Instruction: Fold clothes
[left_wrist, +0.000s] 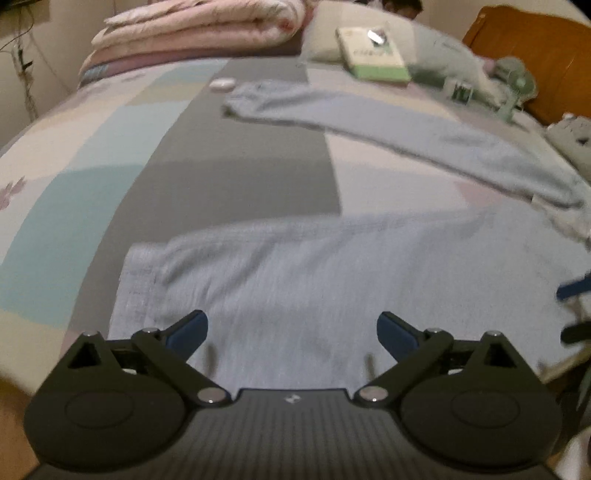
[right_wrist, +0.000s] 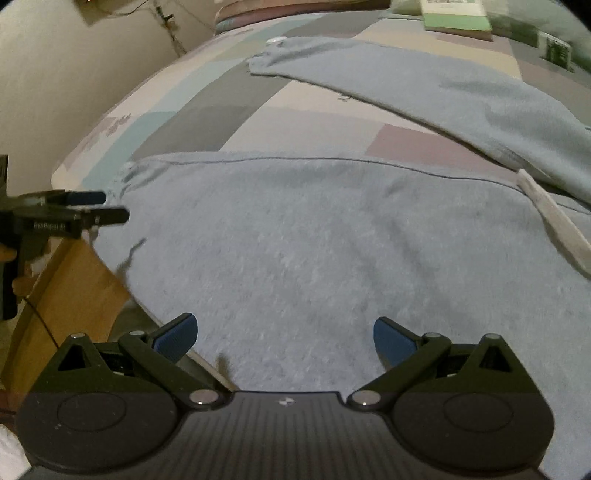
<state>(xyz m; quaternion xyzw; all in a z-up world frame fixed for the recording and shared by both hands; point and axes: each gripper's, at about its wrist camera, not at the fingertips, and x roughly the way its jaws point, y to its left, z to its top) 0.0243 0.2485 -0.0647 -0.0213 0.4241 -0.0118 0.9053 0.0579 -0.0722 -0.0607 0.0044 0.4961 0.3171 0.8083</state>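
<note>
Both tools hover at the near edge of the bed, and neither grips anything. The left tongs (left_wrist: 291, 332) stand wide open over the near part of the pale blue knitted long-sleeved garment (left_wrist: 332, 280), their dark blue pads apart with only cloth showing between them. The right tongs (right_wrist: 282, 338) are spread just as wide above the same garment (right_wrist: 314, 240), whose body lies flat across the near part of the patchwork-print bedsheet (right_wrist: 207, 118).

As a judgement, folding has hardly begun. The body looks smoothed out. One long sleeve (left_wrist: 388, 122) stretches away diagonally towards the far left, unfolded, with its cuff lying just beside a small white oval object (left_wrist: 221, 85). A pale off-white strip of fabric (right_wrist: 554, 225) lies on the garment near the right shoulder; what it belongs to cannot be told. Bringing the sleeve in and doubling the body over are both left to do.

Further back lie a flat white-and-green box (left_wrist: 373, 55), a small green-and-white carton (left_wrist: 460, 92) and a pale green handheld fan (left_wrist: 515, 83), with a folded pink quilt (left_wrist: 199, 33) at the far left.

As for writing, the side of the left tool in the right wrist view carries small pale lettering, too blurred to read with confidence. The print on the boxes is illegible.
</note>
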